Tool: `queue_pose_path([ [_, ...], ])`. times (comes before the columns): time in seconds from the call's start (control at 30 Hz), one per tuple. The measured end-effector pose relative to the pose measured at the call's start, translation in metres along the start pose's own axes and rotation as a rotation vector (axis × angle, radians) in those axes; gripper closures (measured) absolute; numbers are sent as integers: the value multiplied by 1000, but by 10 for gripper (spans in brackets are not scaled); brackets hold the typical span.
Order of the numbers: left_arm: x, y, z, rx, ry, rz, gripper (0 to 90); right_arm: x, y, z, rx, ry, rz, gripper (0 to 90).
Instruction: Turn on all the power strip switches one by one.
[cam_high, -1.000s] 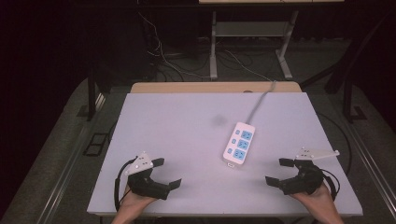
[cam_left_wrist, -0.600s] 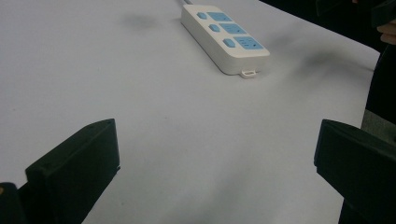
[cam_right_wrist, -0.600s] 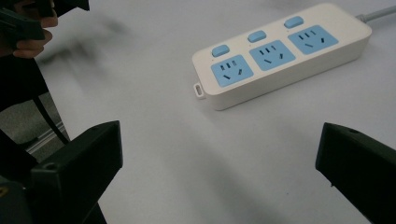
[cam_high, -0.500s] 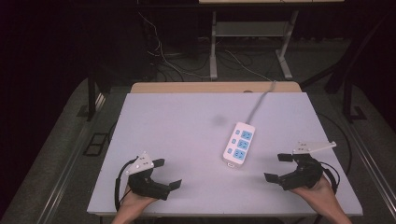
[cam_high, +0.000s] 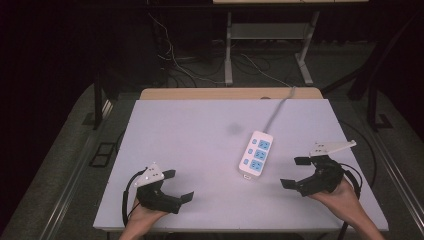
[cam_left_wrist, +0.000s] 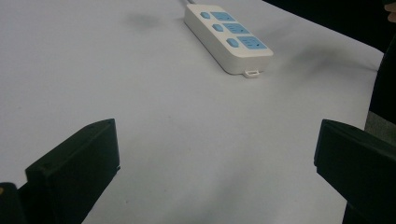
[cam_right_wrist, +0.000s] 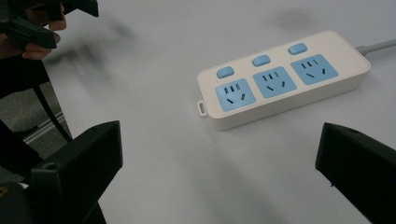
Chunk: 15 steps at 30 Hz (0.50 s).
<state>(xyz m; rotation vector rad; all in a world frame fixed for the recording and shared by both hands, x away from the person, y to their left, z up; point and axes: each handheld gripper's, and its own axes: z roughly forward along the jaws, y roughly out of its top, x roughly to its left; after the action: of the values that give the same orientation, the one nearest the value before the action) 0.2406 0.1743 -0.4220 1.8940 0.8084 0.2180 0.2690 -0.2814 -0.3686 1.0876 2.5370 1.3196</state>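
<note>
A pale counter (cam_high: 200, 140) carries a white power strip (cam_high: 256, 154) right of centre. Both grippers, left (cam_high: 172, 186) and right (cam_high: 295, 172), rest with fingers spread; approach seems pending, the right nearer.

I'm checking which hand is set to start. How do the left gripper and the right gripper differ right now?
The right gripper sits close beside the power strip; the left gripper lies farther off, at the table's near left. The right gripper's grey plate sticks out toward the table's right edge; the left gripper's plate tilts up over its body. Both are hand-held, open, and grip nothing.
</note>
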Motion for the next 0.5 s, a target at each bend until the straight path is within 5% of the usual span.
queue_pose_path([
  [0.5,1,0,0,3,1,-3,0,-2,23,11,43,3,-39,6],
])
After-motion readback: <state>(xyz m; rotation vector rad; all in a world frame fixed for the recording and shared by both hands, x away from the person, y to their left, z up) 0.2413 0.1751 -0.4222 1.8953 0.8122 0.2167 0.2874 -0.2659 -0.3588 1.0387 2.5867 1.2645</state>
